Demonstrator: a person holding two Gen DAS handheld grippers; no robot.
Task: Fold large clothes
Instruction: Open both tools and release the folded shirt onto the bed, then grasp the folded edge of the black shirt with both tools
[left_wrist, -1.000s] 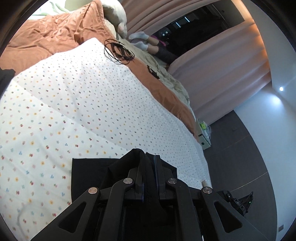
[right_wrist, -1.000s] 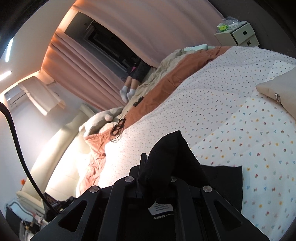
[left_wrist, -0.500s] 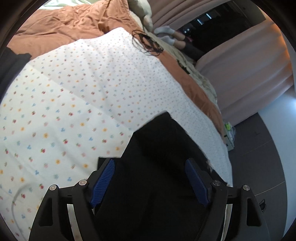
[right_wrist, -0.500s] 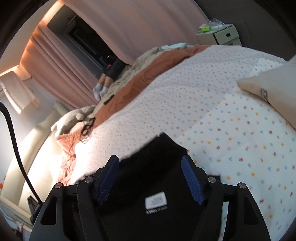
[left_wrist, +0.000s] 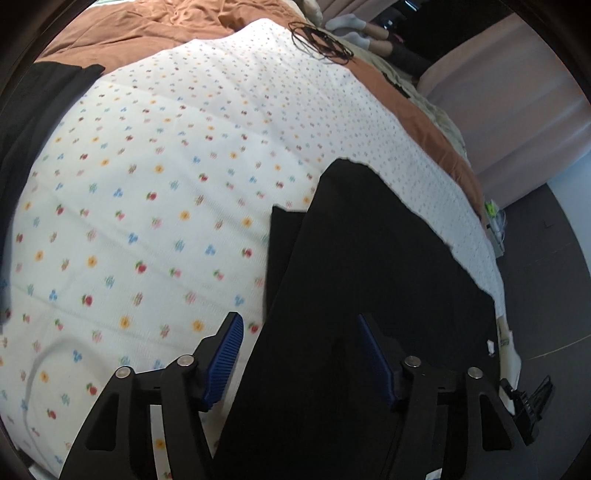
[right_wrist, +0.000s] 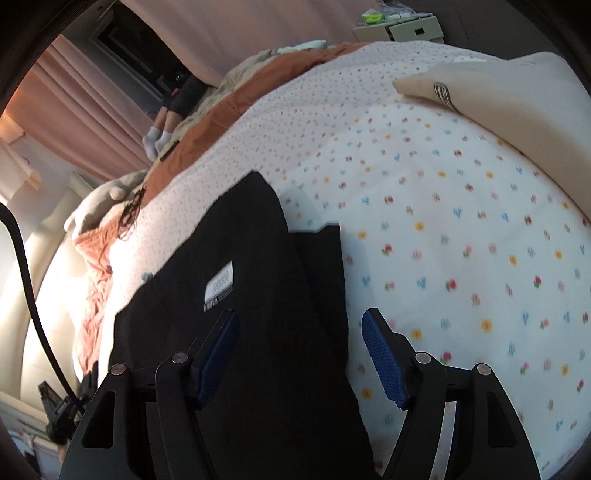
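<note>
A black garment (left_wrist: 369, 258) lies folded on the flowered bedspread (left_wrist: 147, 184), with a lower layer sticking out at its edge. My left gripper (left_wrist: 299, 321) hovers over its near part; the jaws are closing, the cloth lies under and between them, and the blue pads (left_wrist: 225, 354) do not press on it. In the right wrist view the same garment (right_wrist: 240, 240) shows a white label (right_wrist: 219, 282). My right gripper (right_wrist: 300, 315) stands open above it, with its right finger over the bedspread (right_wrist: 461, 240).
A cream pillow (right_wrist: 498, 92) lies at the right. Another dark cloth (left_wrist: 29, 110) sits at the left edge. An orange blanket (left_wrist: 129, 29) and a black cable tangle (left_wrist: 321, 40) lie beyond. A person's socked feet (right_wrist: 157, 138) rest on the far side. A nightstand (right_wrist: 402, 29) stands behind.
Both grippers were shut on bunched black cloth a second ago; they let go, and the garment now lies flat. Both have dropped closer to the bed and tilted downward.
</note>
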